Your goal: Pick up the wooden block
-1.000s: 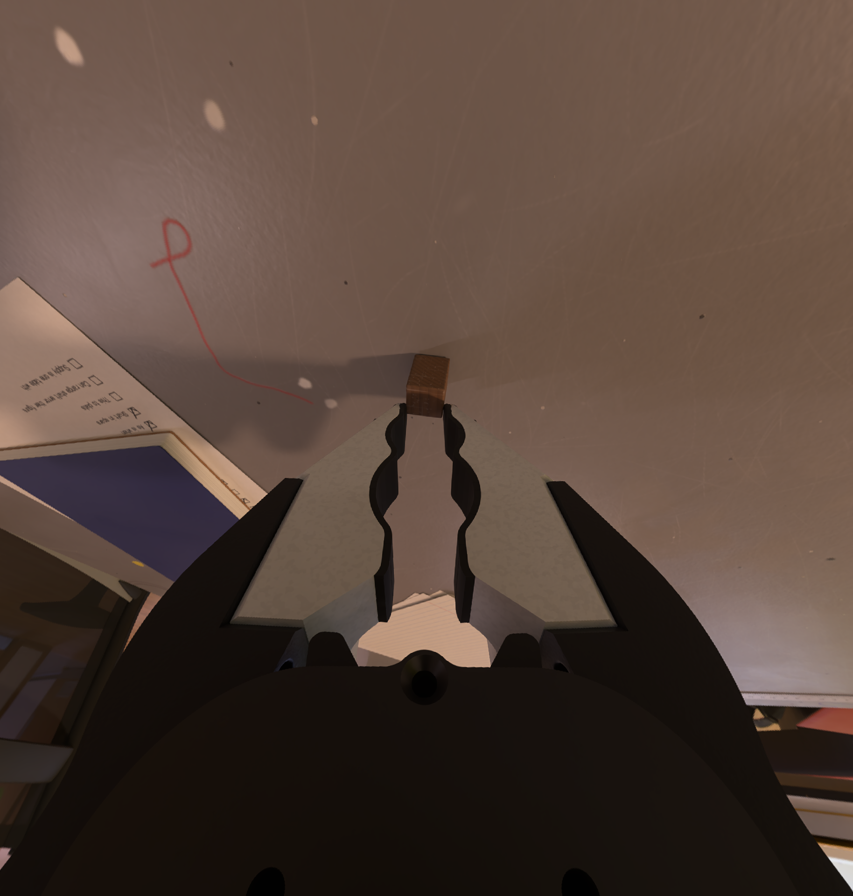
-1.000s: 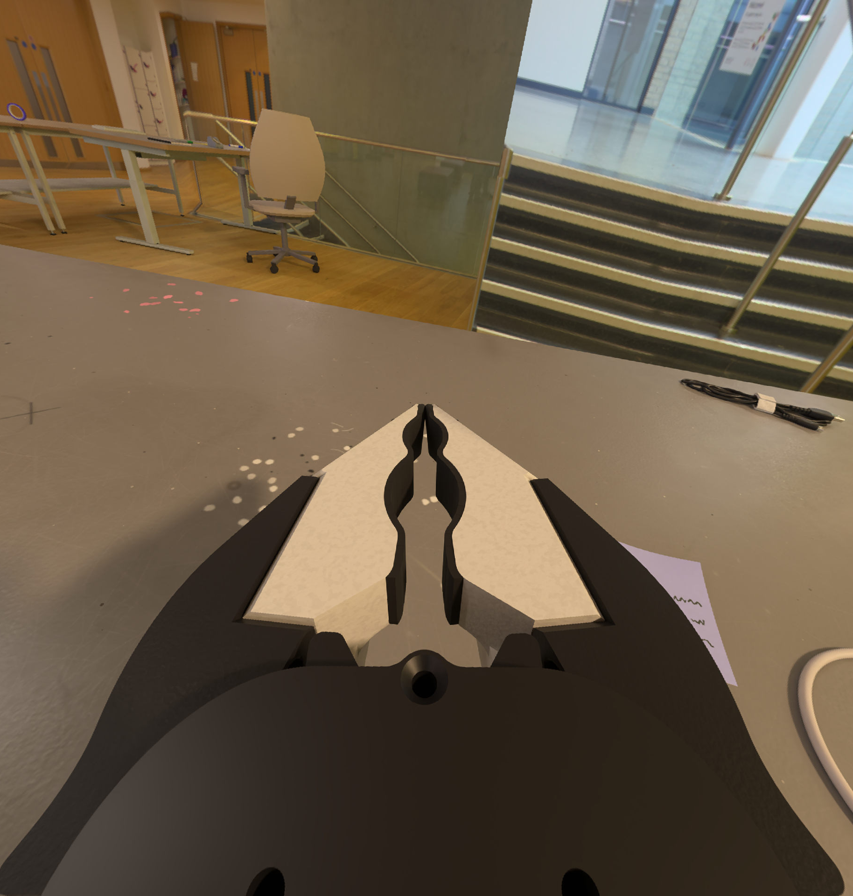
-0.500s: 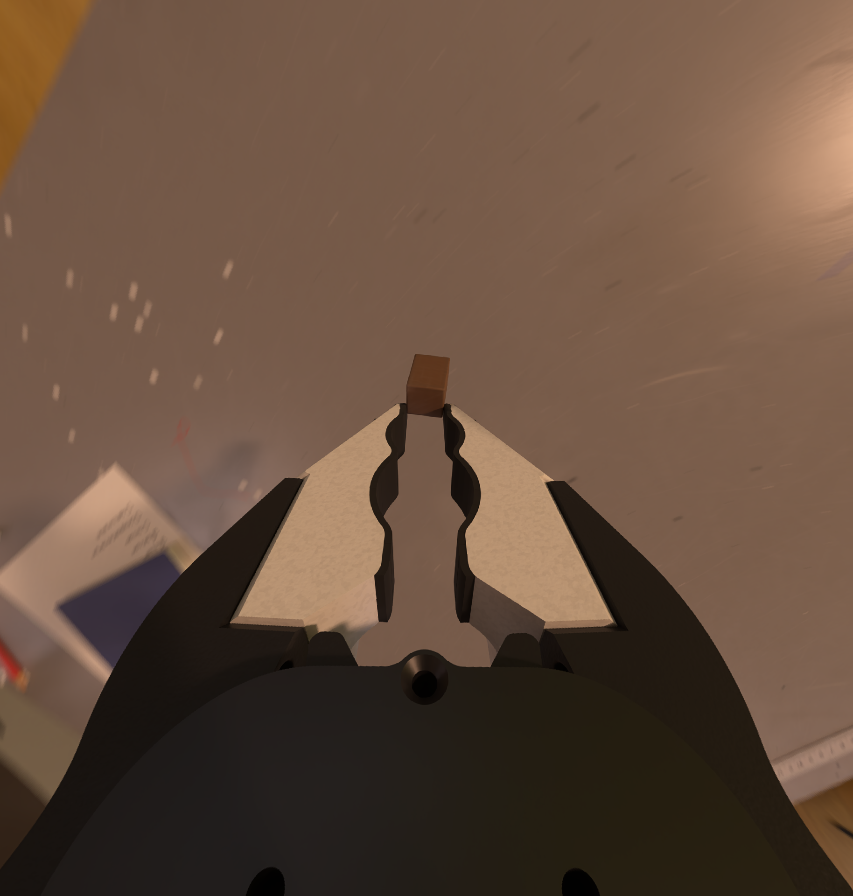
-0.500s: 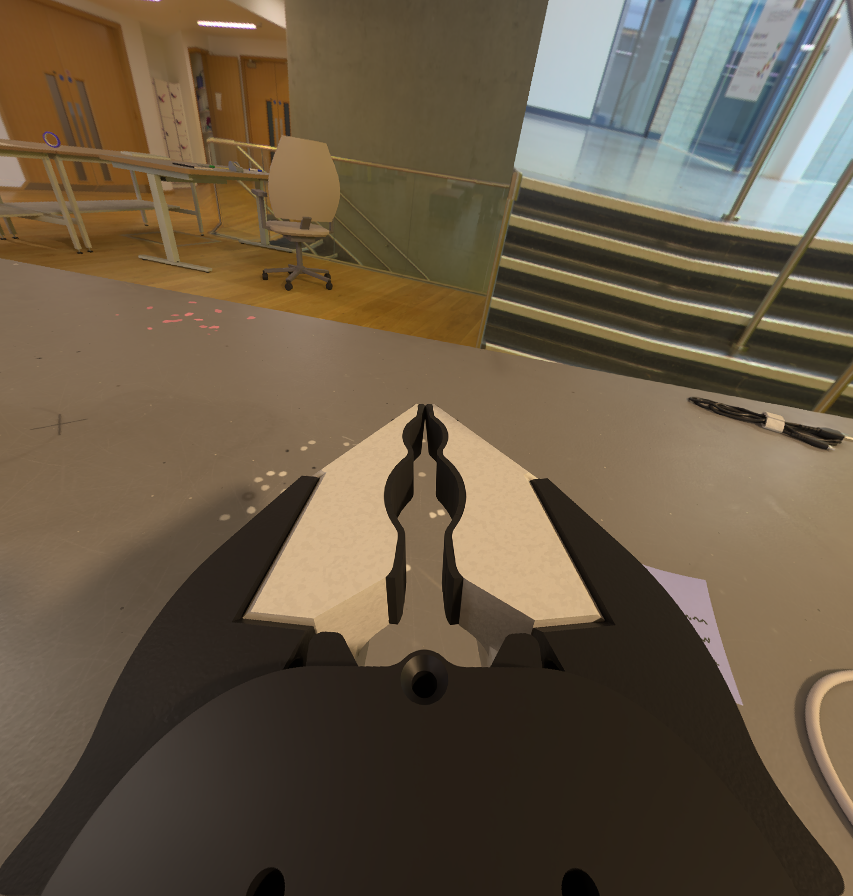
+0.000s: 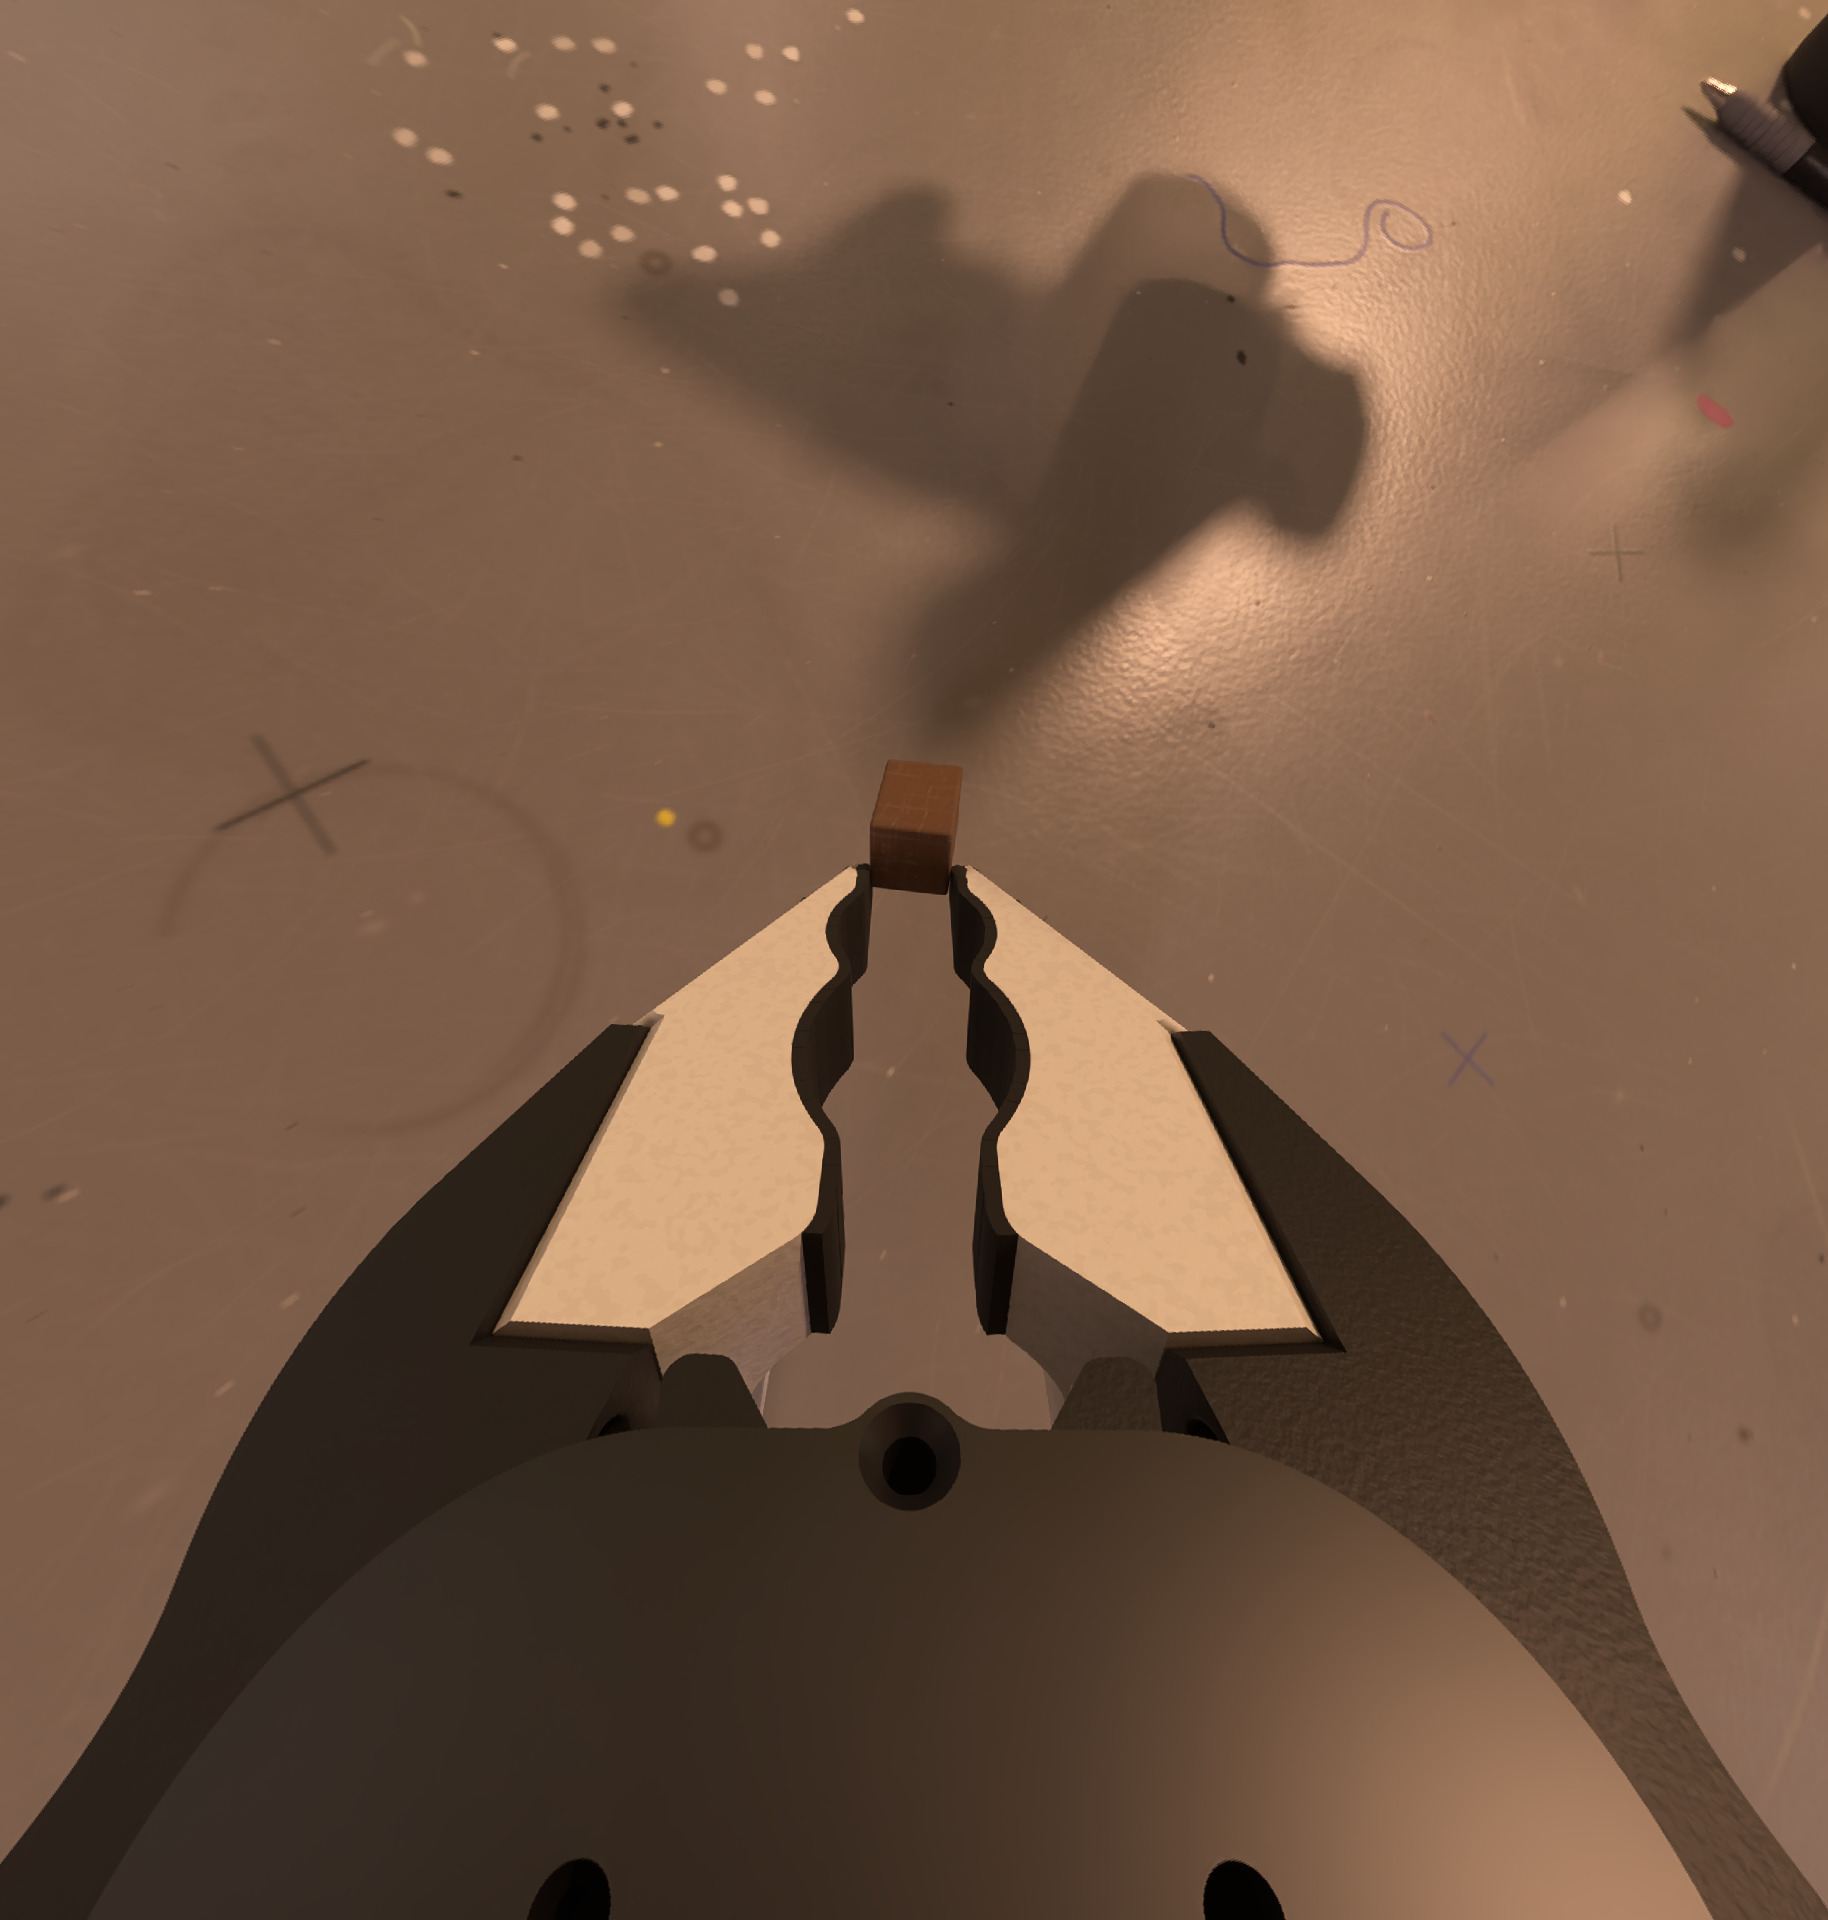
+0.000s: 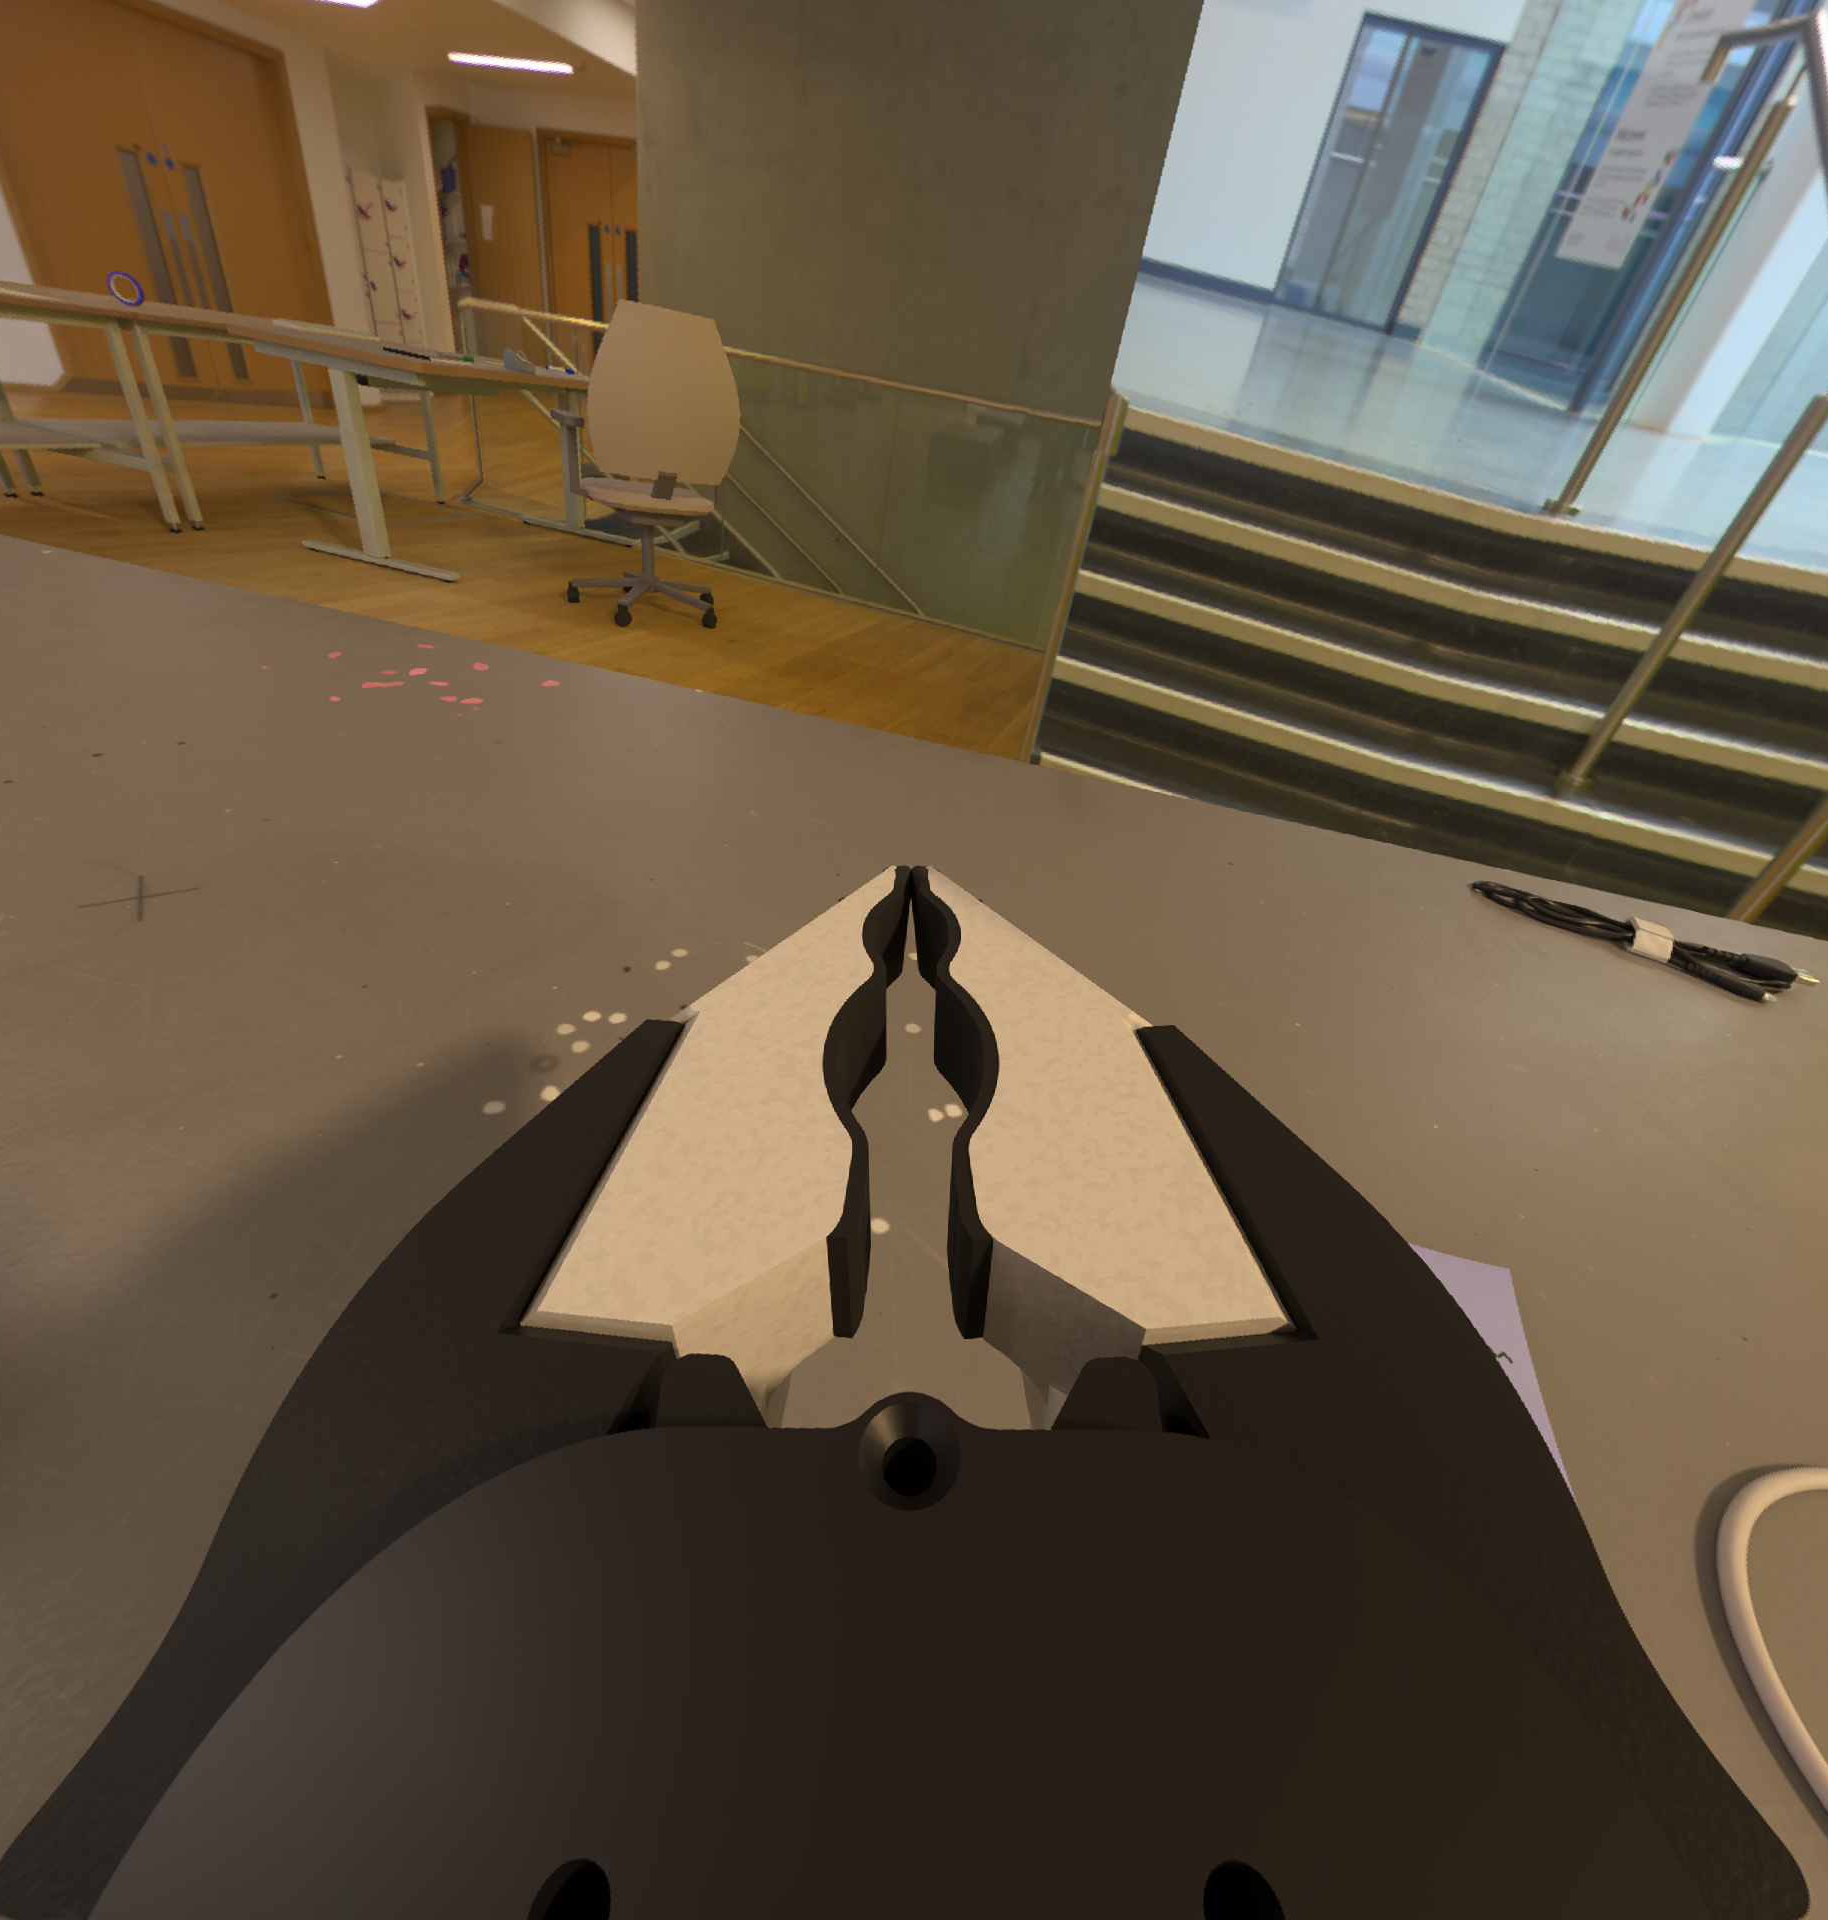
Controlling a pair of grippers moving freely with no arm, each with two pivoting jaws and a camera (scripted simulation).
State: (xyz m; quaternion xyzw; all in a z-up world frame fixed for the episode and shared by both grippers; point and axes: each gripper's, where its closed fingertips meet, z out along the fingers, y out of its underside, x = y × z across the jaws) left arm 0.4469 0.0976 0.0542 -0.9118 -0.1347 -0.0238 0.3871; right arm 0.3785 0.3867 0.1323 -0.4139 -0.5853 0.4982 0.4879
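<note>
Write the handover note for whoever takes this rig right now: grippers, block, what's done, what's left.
Left gripper: shut on the wooden block, pinched at the very fingertips, most of the block sticking out past them.
Right gripper: shut, empty, low over the grey table.
Block: held clear above the table, with the shadow cast well away from it.
Done: block grasped and lifted.
Left: probably just keep it steady; the grip is shallow, so avoid quick moves.
Nearby: pen at the far right, black cable, white cable and paper sheet beside the right gripper.

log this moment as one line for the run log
left gripper: shut on wooden block, above table | right gripper: shut, empty
</note>
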